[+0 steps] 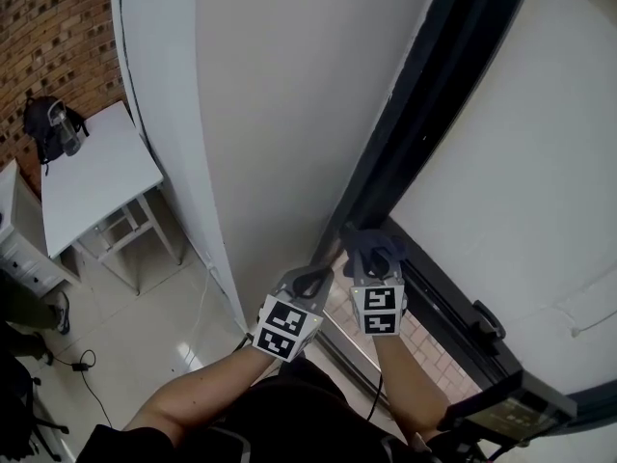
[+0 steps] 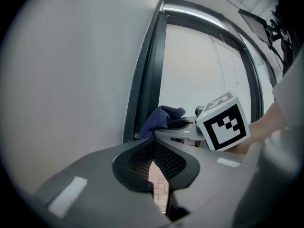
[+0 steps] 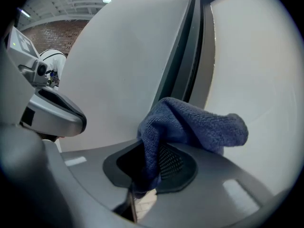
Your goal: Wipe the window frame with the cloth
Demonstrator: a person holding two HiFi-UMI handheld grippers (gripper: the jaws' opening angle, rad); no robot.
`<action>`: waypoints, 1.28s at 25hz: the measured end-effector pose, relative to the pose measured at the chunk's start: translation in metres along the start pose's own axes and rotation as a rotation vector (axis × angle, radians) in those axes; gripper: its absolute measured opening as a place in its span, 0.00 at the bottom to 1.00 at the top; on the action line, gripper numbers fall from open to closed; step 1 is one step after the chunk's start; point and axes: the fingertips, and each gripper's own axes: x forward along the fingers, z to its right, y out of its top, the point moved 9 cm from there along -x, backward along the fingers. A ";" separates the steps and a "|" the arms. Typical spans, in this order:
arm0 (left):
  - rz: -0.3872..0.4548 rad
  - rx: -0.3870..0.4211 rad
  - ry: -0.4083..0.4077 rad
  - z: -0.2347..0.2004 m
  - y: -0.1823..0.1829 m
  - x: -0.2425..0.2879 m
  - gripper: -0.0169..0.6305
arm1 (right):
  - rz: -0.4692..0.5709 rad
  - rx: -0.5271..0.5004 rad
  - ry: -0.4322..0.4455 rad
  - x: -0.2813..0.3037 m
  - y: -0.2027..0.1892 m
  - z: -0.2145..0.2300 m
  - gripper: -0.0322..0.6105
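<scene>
A dark window frame (image 1: 415,114) runs up beside a white wall. My right gripper (image 1: 374,260) is shut on a dark blue cloth (image 1: 371,243), which sits at or near the frame's lower part; contact cannot be told. In the right gripper view the cloth (image 3: 190,125) bulges out over the jaws of this gripper (image 3: 151,163), with the frame (image 3: 187,56) just behind it. My left gripper (image 1: 310,280) hangs just left of it, shut and empty. Its own view shows the pads of the gripper (image 2: 153,145) closed together, the cloth (image 2: 161,118) ahead and the frame (image 2: 145,80) beyond.
A white table (image 1: 96,177) with a black bag (image 1: 48,123) stands far below at the left, by a brick wall (image 1: 58,37). A cable (image 1: 82,363) lies on the tiled floor. A window handle (image 1: 487,321) sticks out at the lower right.
</scene>
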 end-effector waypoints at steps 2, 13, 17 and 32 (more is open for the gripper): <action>0.006 0.011 0.017 -0.004 0.004 0.002 0.01 | 0.002 0.010 0.004 0.007 0.002 -0.002 0.15; 0.006 -0.027 0.079 -0.016 0.004 0.005 0.01 | 0.001 0.023 0.019 0.013 0.009 -0.006 0.15; 0.019 -0.025 0.074 -0.014 0.006 -0.004 0.01 | 0.009 0.049 0.032 0.005 0.010 -0.005 0.15; 0.072 0.042 -0.072 0.022 0.033 -0.014 0.01 | 0.154 0.172 -0.050 -0.122 0.027 0.005 0.15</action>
